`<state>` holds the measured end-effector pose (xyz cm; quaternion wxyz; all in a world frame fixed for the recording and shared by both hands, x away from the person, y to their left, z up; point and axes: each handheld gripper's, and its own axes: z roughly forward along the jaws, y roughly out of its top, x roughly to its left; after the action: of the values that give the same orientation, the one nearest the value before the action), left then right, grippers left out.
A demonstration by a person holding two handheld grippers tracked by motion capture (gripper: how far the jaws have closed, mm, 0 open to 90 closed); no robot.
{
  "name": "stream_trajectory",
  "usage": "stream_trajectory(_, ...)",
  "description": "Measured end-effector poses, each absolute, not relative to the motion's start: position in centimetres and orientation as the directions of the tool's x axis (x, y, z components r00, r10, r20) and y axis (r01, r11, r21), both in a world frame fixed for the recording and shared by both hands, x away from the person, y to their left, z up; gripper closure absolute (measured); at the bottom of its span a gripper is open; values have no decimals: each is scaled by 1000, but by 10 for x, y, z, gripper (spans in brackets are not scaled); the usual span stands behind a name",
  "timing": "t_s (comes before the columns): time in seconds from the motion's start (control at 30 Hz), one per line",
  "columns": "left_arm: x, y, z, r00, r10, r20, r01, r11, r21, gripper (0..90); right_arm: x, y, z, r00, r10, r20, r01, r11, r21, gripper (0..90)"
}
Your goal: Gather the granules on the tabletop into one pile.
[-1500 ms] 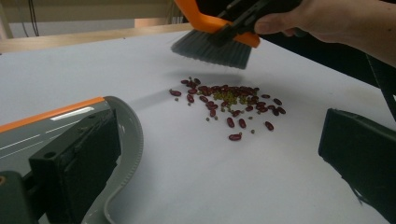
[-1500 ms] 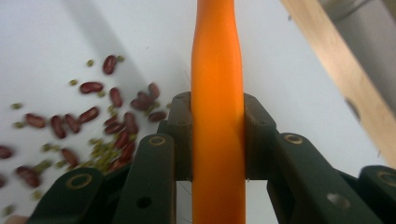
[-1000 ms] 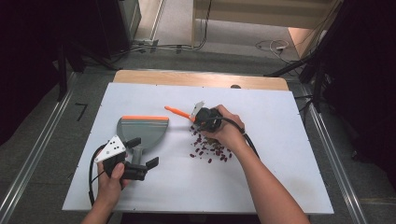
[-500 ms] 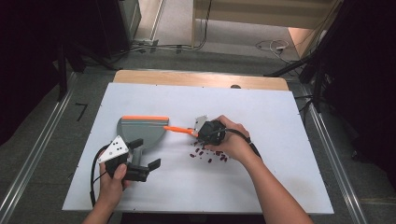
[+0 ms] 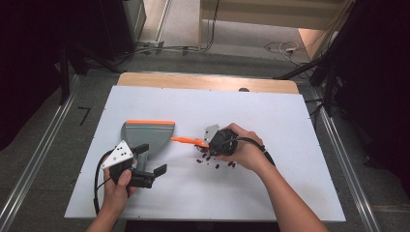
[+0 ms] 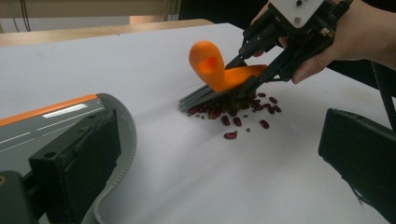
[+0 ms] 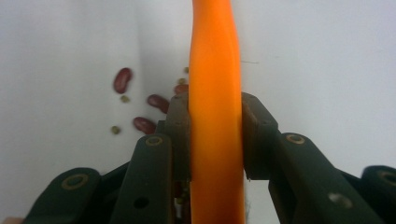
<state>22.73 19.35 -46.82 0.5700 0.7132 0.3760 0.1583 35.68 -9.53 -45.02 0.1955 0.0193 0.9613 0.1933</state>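
Note:
My right gripper (image 5: pixel 207 143) is shut on the orange handle of a small brush (image 5: pixel 186 140). The brush's grey bristles rest on a scatter of red beans (image 5: pixel 215 162) on the white tabletop. From the left gripper view the brush (image 6: pixel 219 77) and the right gripper (image 6: pixel 261 70) sit over the beans (image 6: pixel 233 112). The right gripper view has the handle (image 7: pixel 215 60) clamped between both jaws (image 7: pixel 215 121), with beans (image 7: pixel 122 79) to its left. My left gripper (image 5: pixel 153 158) is open at the handle end of a grey dustpan (image 5: pixel 147 133) with an orange lip. Its left jaw lies against the dustpan (image 6: pixel 56 121).
The white tabletop (image 5: pixel 290 193) has a wooden strip (image 5: pixel 203 81) along its far edge. Metal rails run down both sides, and cables lie on the floor beyond the table.
My right hand has drawn the brush toward the near side and slightly left, across the beans. The left gripper and dustpan have stayed in place.

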Motion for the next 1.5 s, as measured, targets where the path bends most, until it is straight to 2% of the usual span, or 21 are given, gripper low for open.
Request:
stream_trajectory(0.23, 228, 196, -468, 656, 727, -201, 351, -58, 934, 0, 361, -101, -428, -886, 209, -414, 1, 894, 448, 684)
stream_trajectory(0.27, 228, 196, -468, 657, 727, -200, 351, -59, 935, 0, 362, -102, -421, -886, 256, -386, 36, 870, 492, 684)
stream_trajectory(0.4, 228, 198, -468, 654, 730, -198, 349, -60, 935, 0, 360, -103, -411, -884, 333, -329, 112, 833, 542, 685)
stream_trajectory(0.5, 228, 198, -468, 654, 731, -192, 347, -64, 936, 0, 354, -99, -402, -882, 442, -166, 267, 757, 596, 685)
stream_trajectory(0.73, 228, 197, -468, 653, 734, -188, 349, -72, 934, 0, 344, -86, -401, -875, 480, -65, 343, 710, 615, 686)
stream_trajectory(0.93, 228, 196, -469, 653, 733, -189, 350, -71, 934, 0, 338, -75, -404, -859, 507, 70, 440, 660, 609, 686)
stream_trajectory(1.17, 228, 196, -468, 656, 731, -191, 347, -67, 936, 0, 331, -61, -417, -863, 492, 113, 458, 669, 585, 686)
stream_trajectory(1.5, 229, 197, -468, 656, 730, -191, 349, -69, 935, 0, 342, -49, -437, -810, 544, 218, 568, 639, 519, 687)
